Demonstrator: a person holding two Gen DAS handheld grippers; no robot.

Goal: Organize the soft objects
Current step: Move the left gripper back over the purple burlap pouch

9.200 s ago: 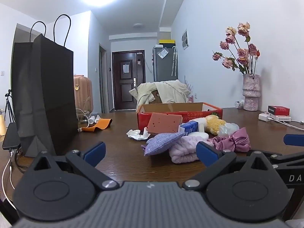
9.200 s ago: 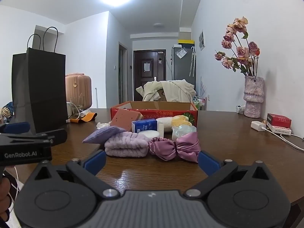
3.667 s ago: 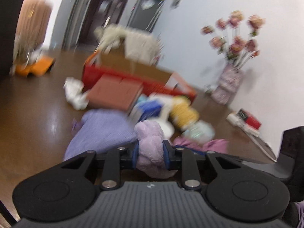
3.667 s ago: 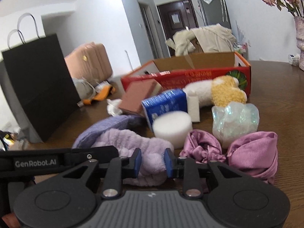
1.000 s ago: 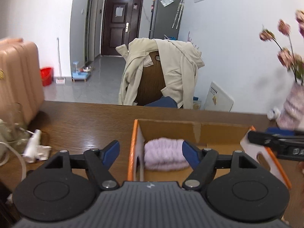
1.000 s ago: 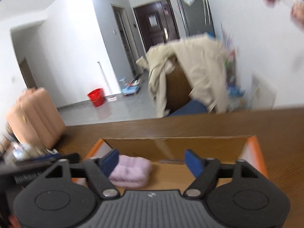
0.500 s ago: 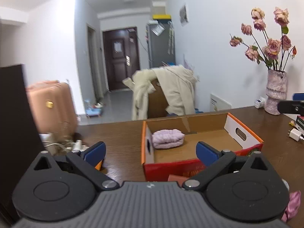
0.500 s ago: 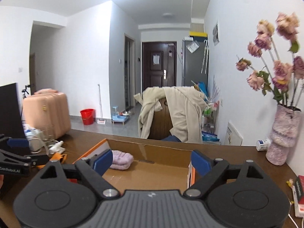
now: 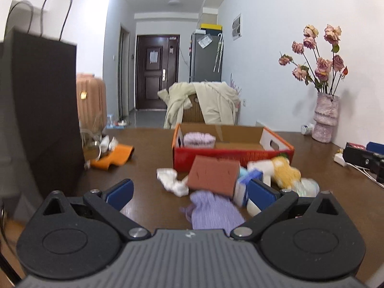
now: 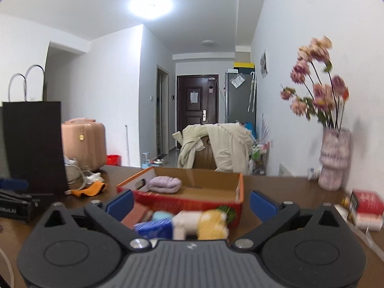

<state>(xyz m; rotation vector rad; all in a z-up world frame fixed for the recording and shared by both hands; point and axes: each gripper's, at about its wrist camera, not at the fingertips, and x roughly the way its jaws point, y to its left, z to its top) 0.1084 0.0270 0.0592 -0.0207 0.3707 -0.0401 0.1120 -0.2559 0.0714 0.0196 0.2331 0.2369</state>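
Jaws of both grippers apart, empty; lilac headband (image 10: pixel 164 184) lying crosswise in box (image 10: pixel 236 187) left end.

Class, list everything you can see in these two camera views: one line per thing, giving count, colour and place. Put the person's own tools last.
Box: 1, red cardboard, mid-table.
Headband: 1, lilac, in box's left end.
Sponge: 1, brown, before box.
Pouch: 1, purple, nearest left gripper.
Plush: 1, yellow-white, before box.
Tissue: 1, white, left of sponge.
Bag: 1, black, table's left.
Vase: 1, pink, far right, holding flowers.
Left gripper: 1, open.
Right gripper: 1, open.
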